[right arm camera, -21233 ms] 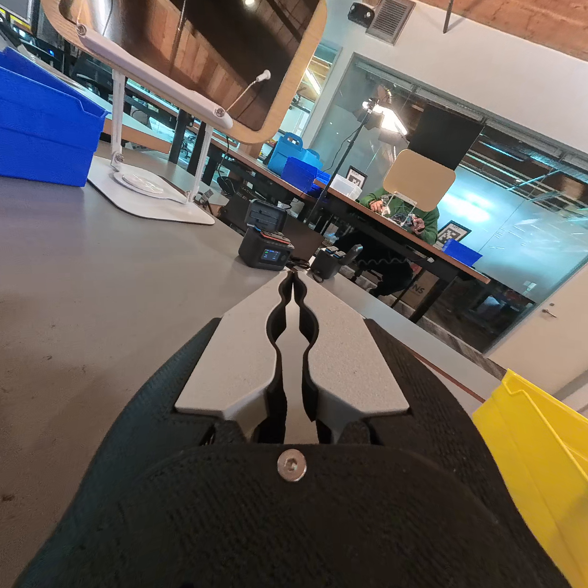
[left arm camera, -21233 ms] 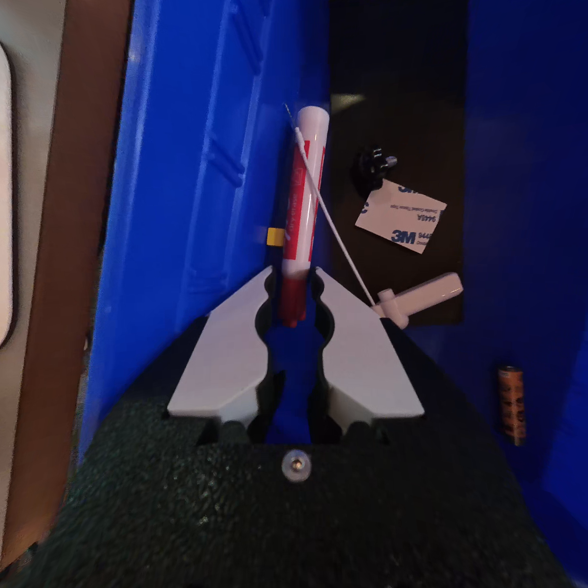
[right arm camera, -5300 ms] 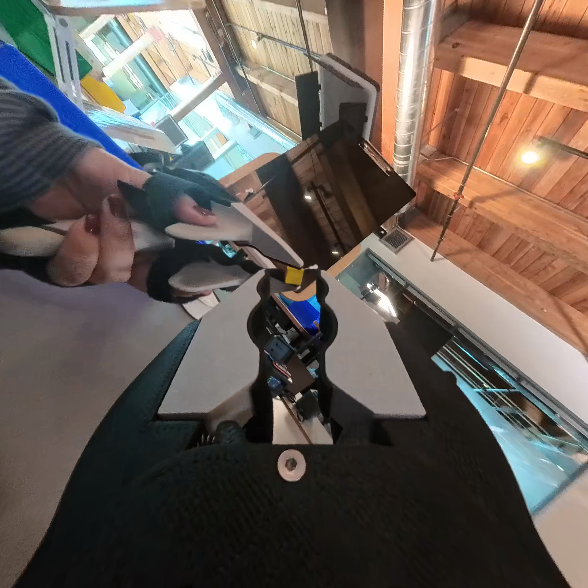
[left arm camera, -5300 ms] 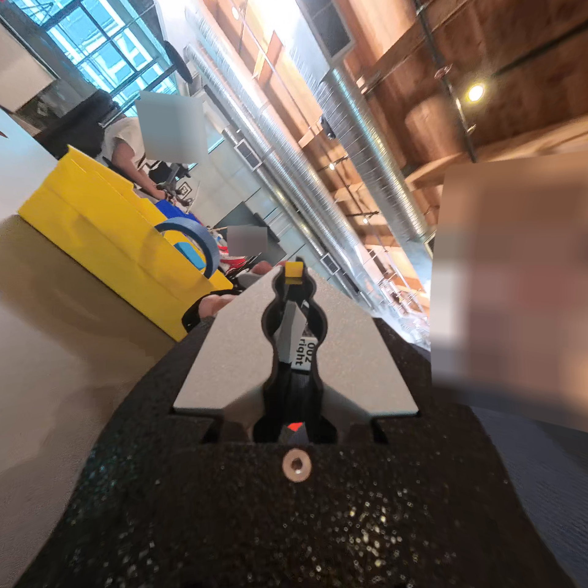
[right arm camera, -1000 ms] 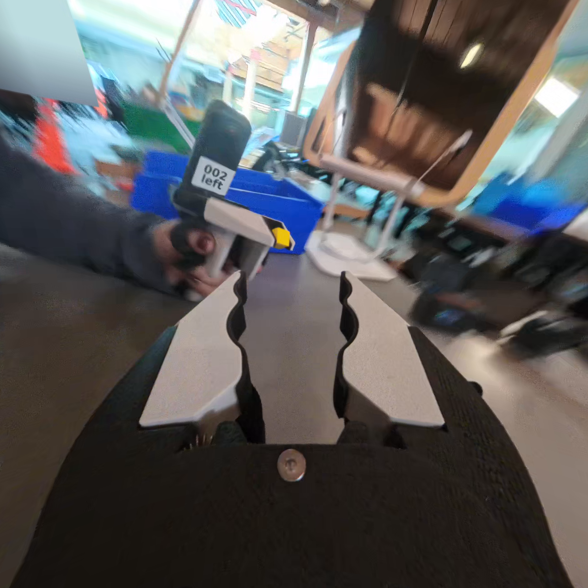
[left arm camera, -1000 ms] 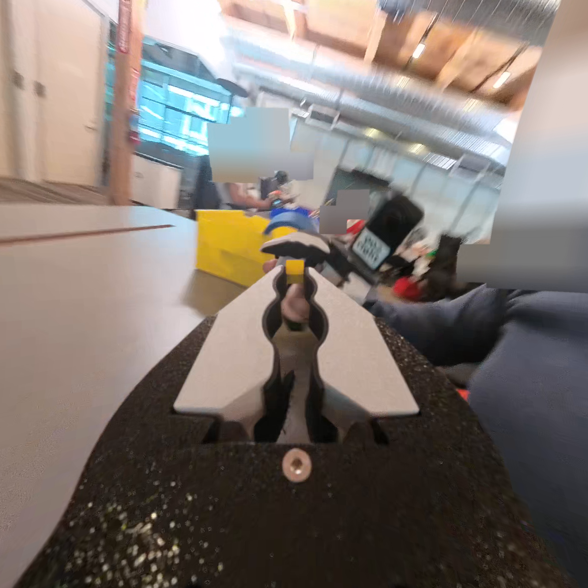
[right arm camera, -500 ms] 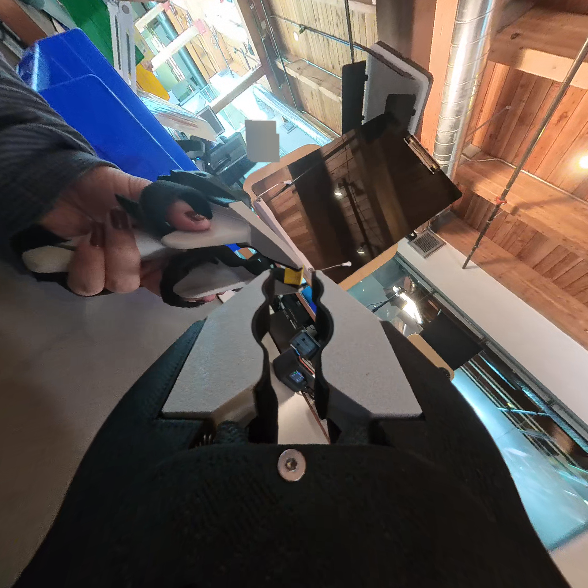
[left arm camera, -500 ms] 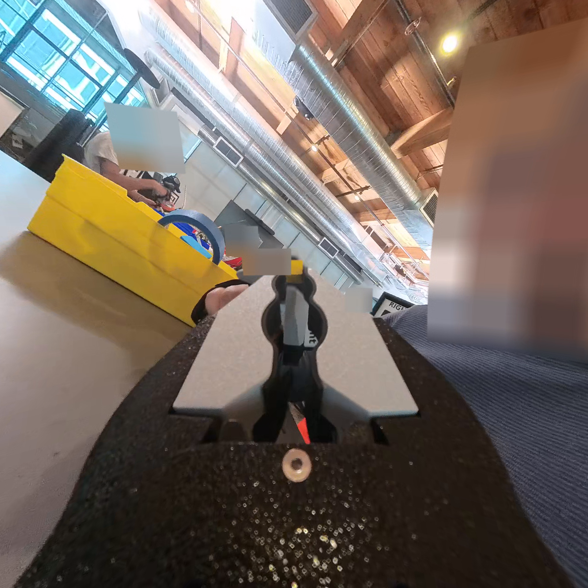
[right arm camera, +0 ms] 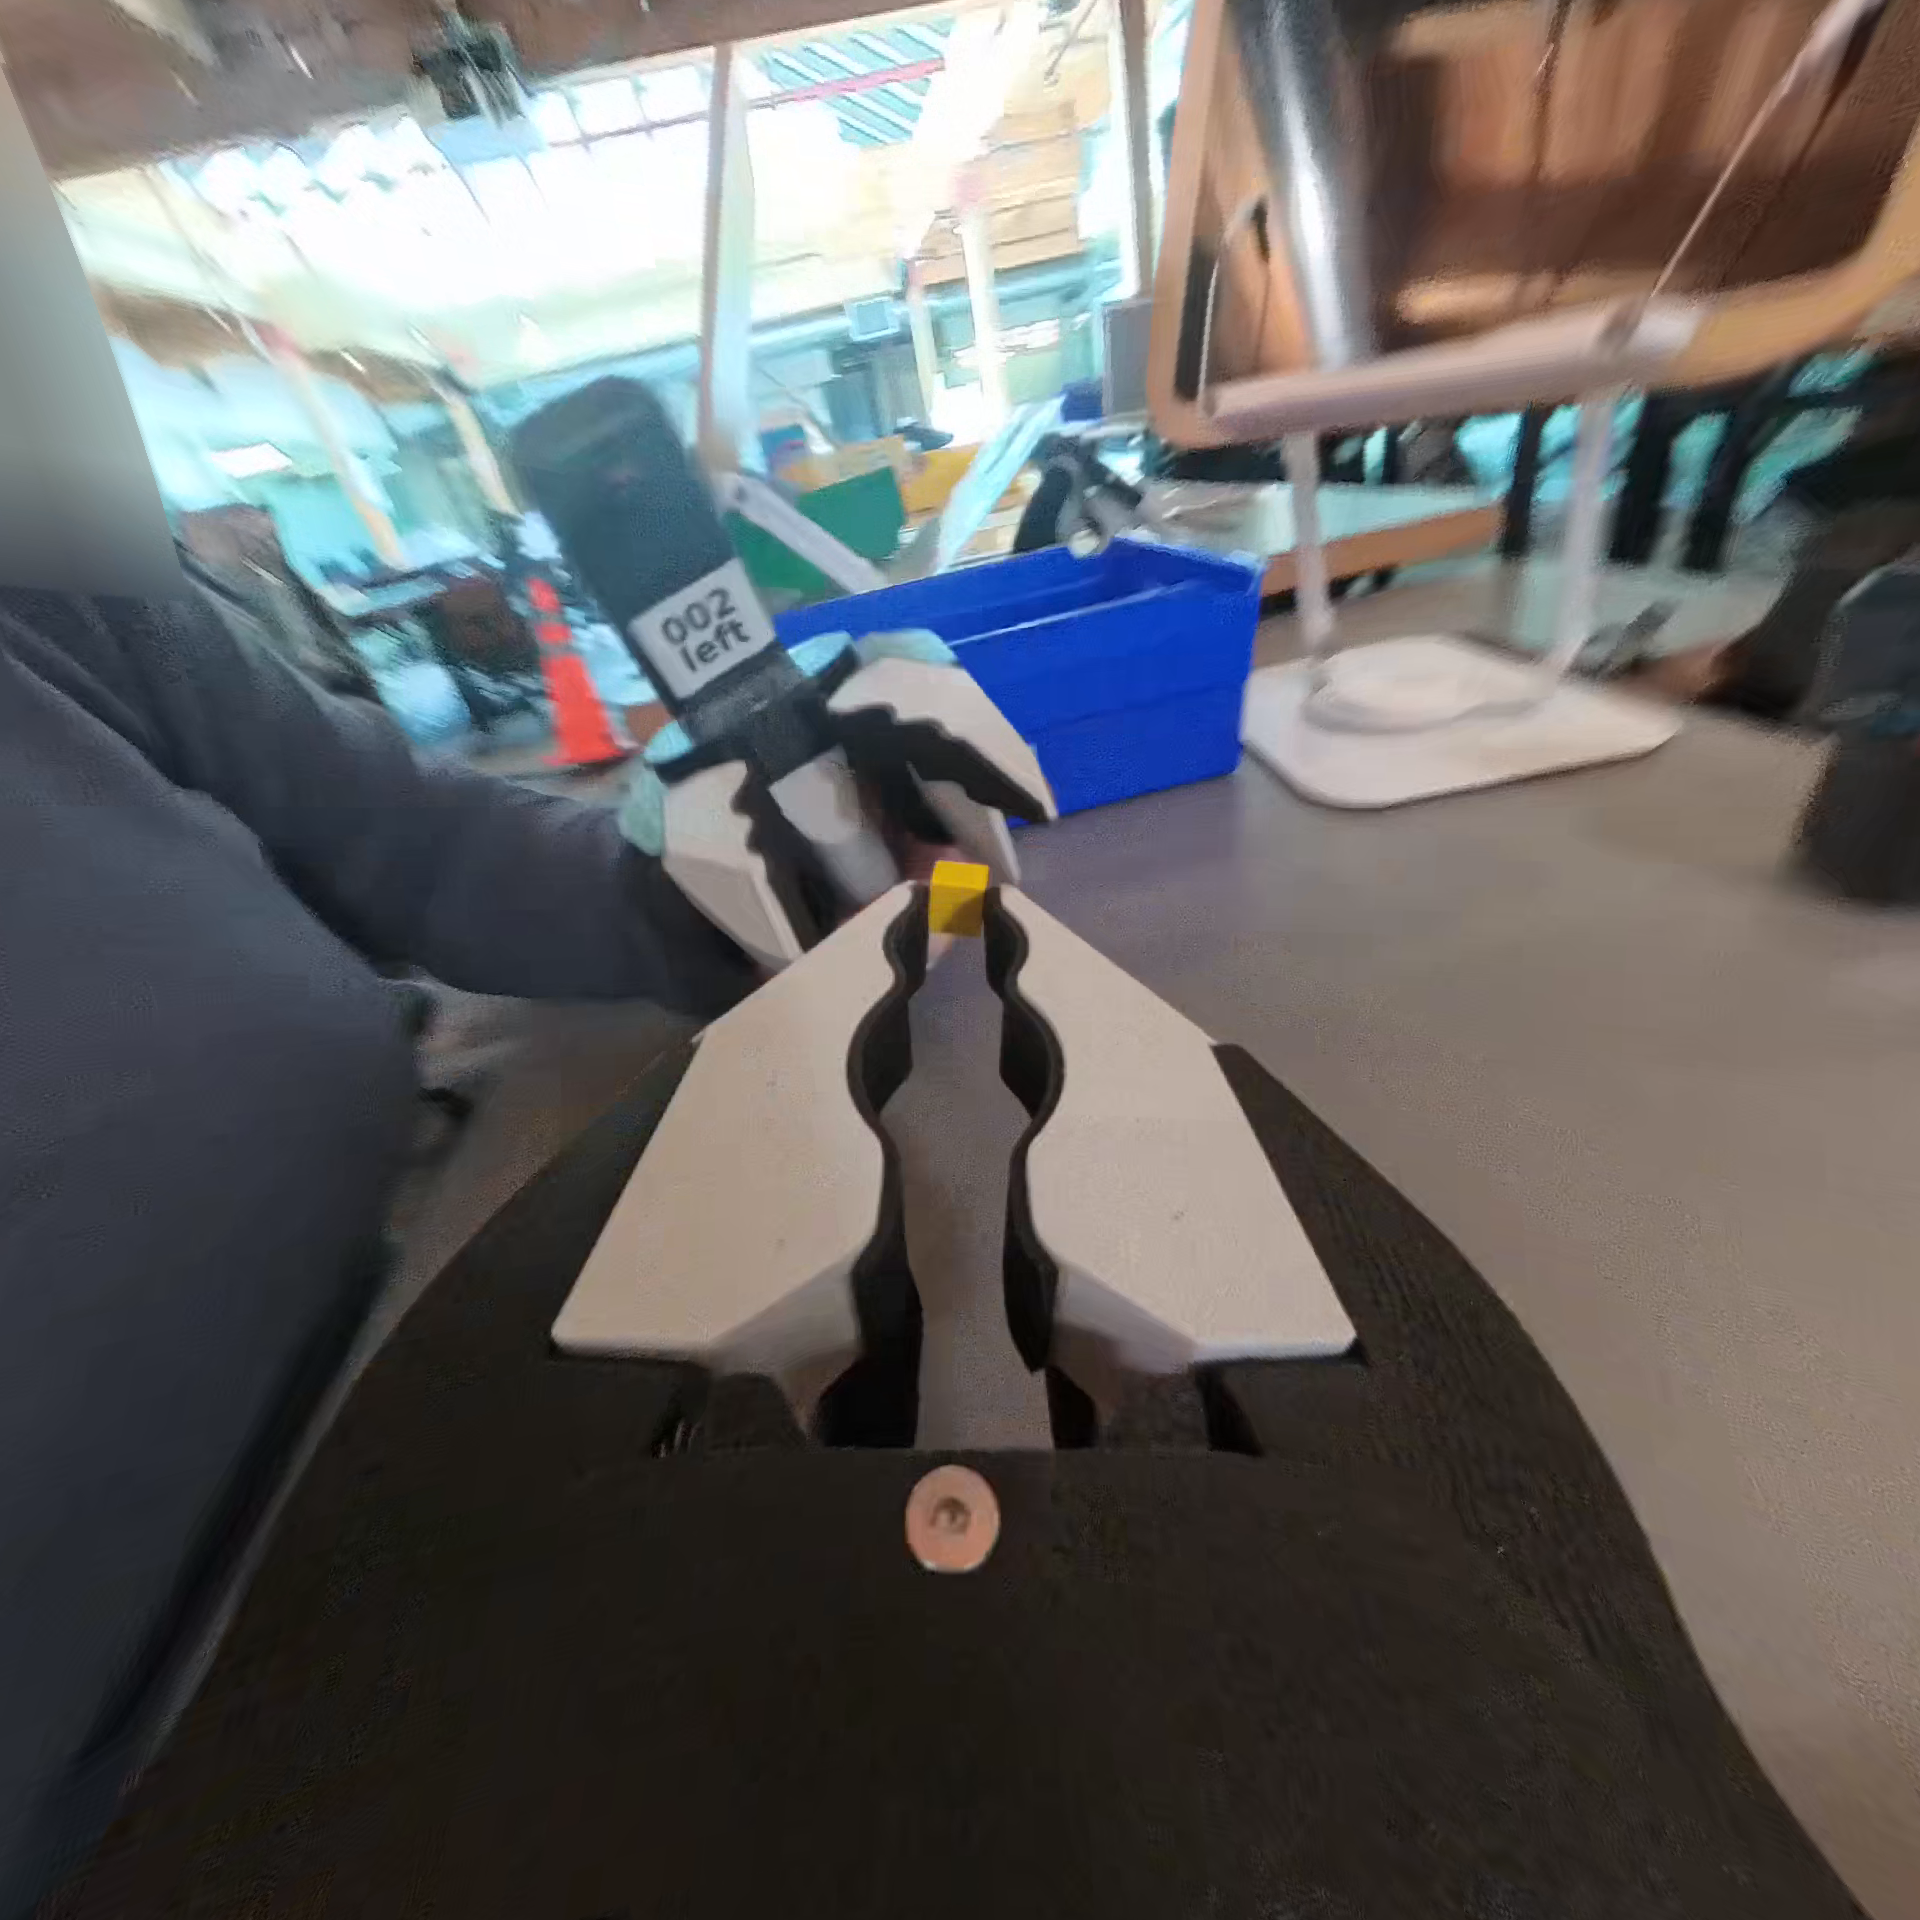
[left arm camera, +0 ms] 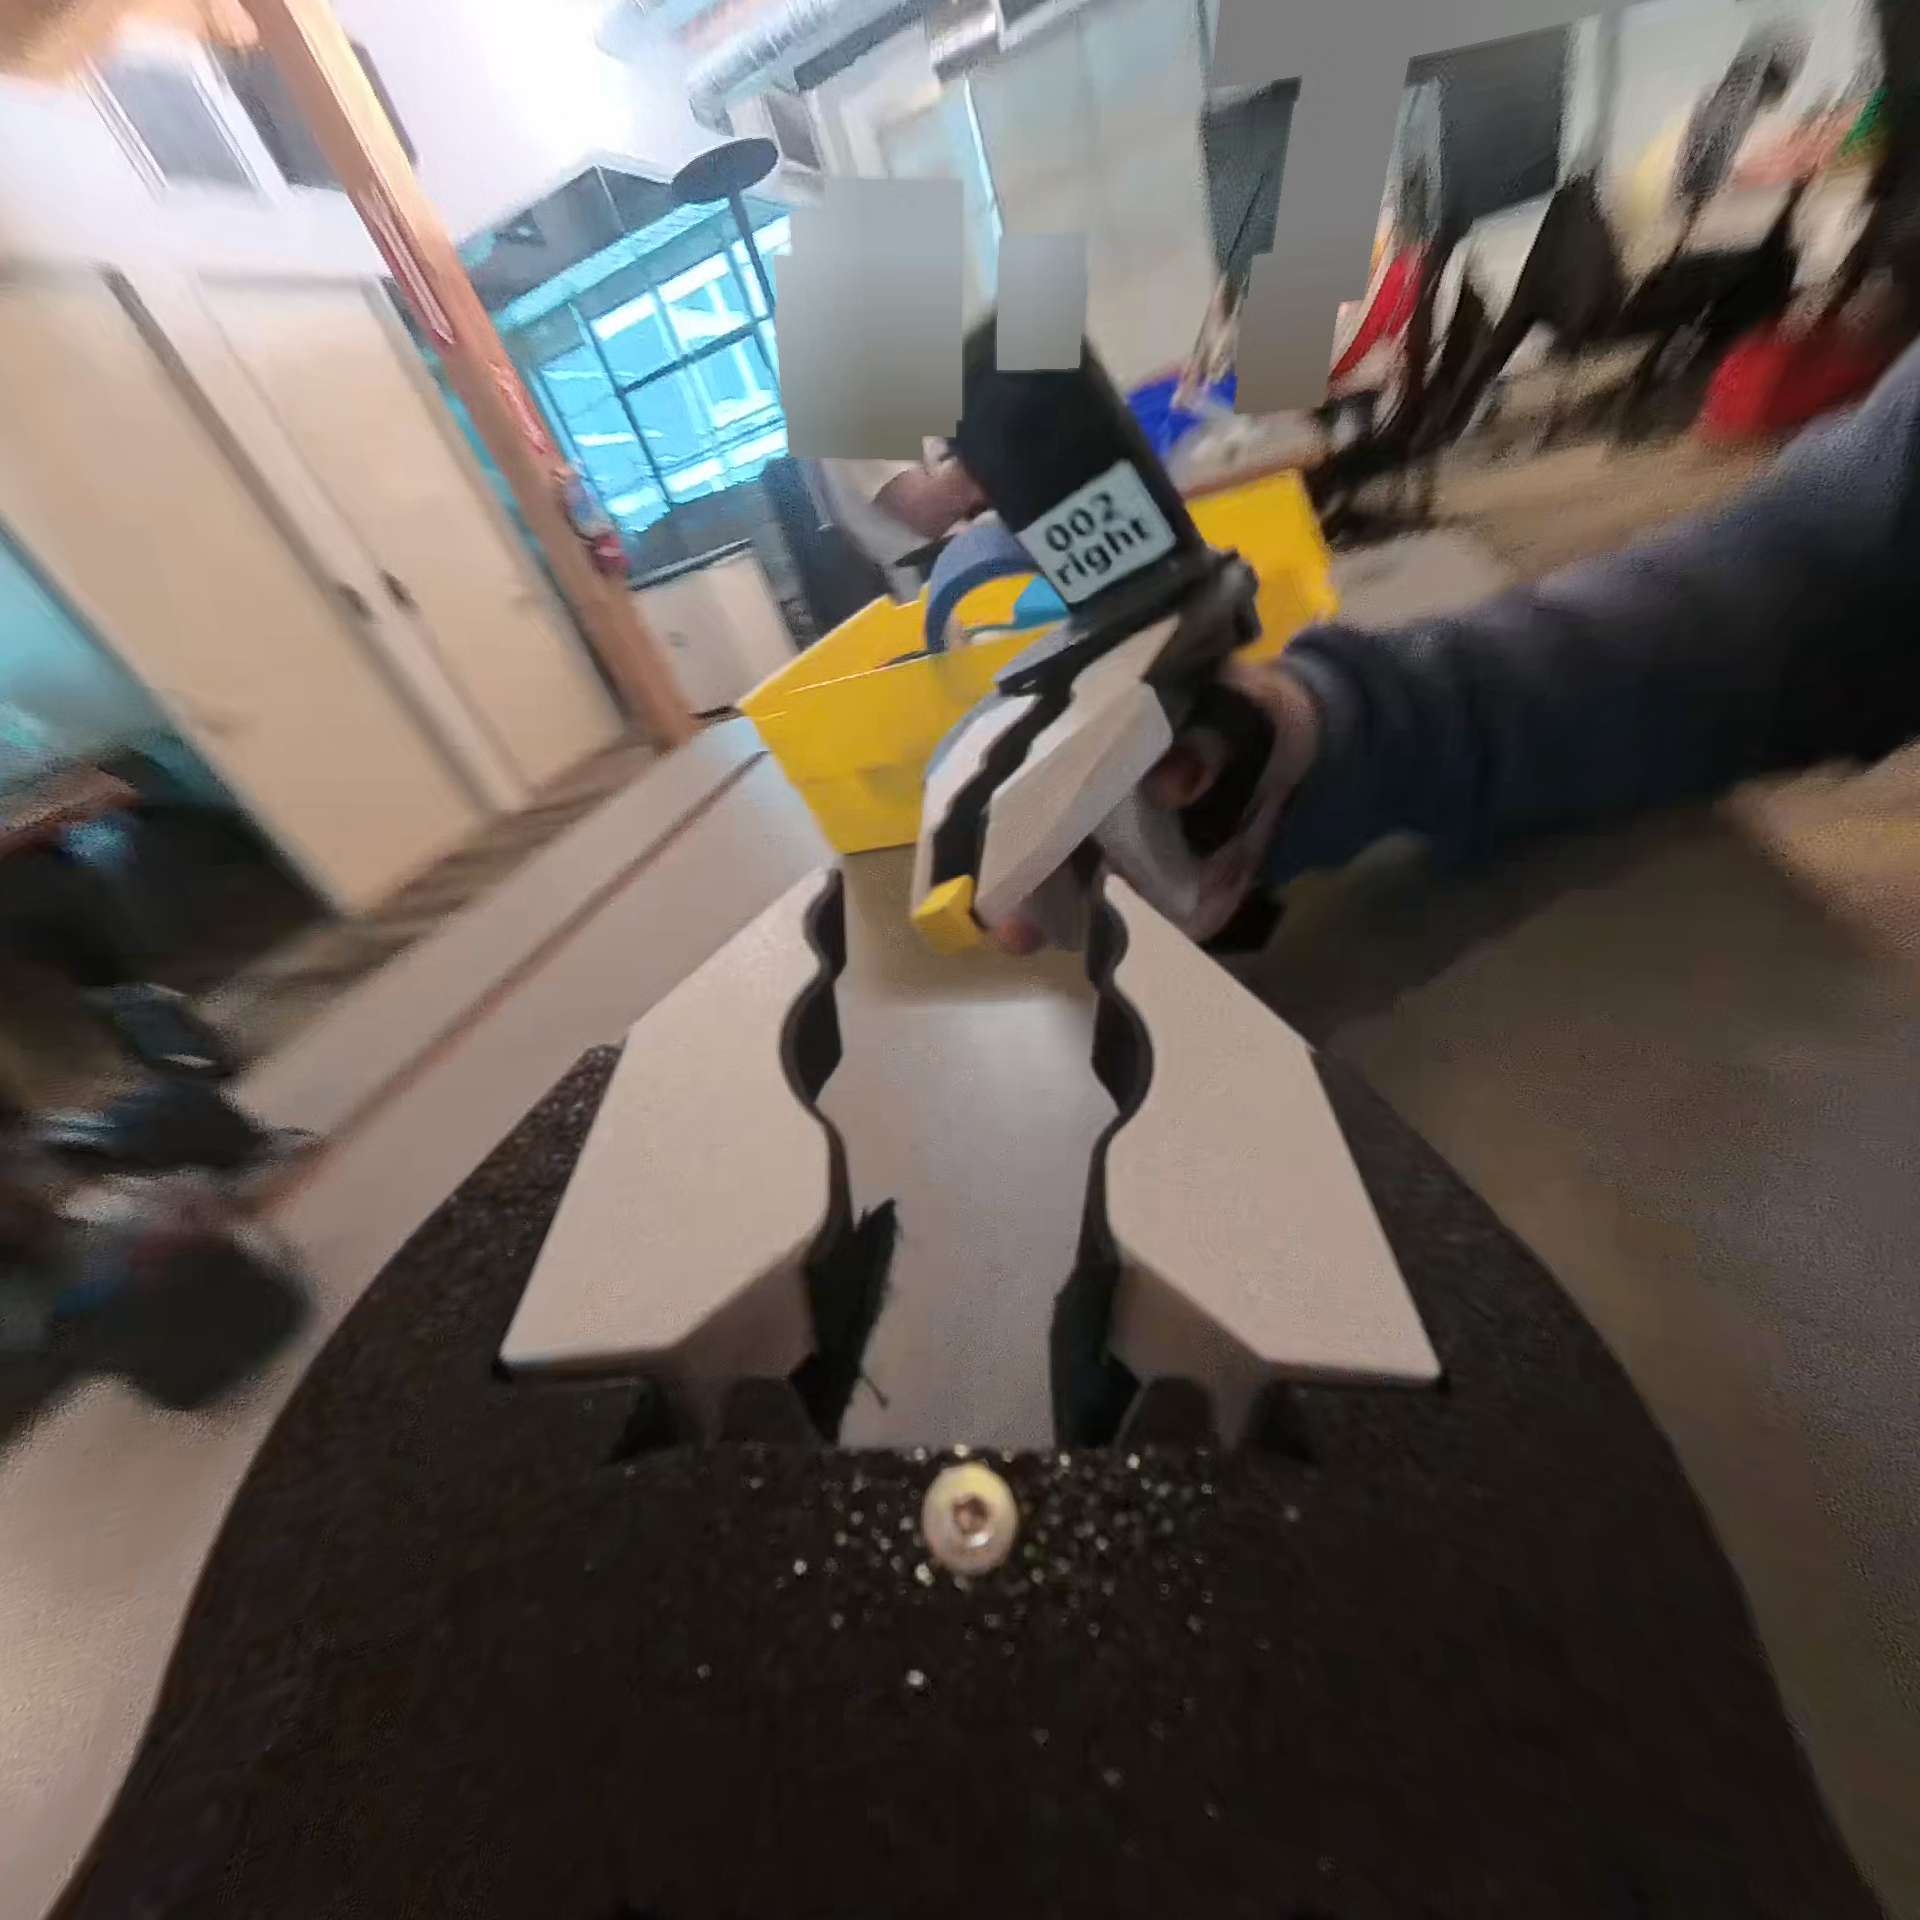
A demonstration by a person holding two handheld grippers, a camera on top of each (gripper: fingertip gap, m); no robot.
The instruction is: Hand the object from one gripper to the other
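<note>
Right gripper (right arm camera: 954,902): fingers drawn close at the tips and clamped on a small yellow block (right arm camera: 957,900), which sits pinched at the very tip, at 12 o'clock of the fingers in the right wrist view. The same block (left arm camera: 943,912) shows in the left wrist view at the tip of the right gripper (left arm camera: 951,883), which is held above the grey tabletop (left arm camera: 1610,1195) by a hand (left arm camera: 1205,769) in a dark sleeve. Left gripper (left arm camera: 966,914): fingers set well apart, nothing between them; only bare table surface shows in the gap. The block lies just beyond the left gripper's fingertips, at about 12 o'clock, not touching them as far as can be told. In the right wrist view the left gripper (right arm camera: 966,821) appears at 11 o'clock of the block, fingers spread, close behind it. A yellow bin (left arm camera: 862,748) stands on the table behind the right gripper, at 12 o'clock in the left wrist view. A blue bin (right arm camera: 1122,665) stands at 1 o'clock in the right wrist view, with a white stand base (right arm camera: 1455,727) at 2 o'clock beside it. Background is motion-blurred.
</note>
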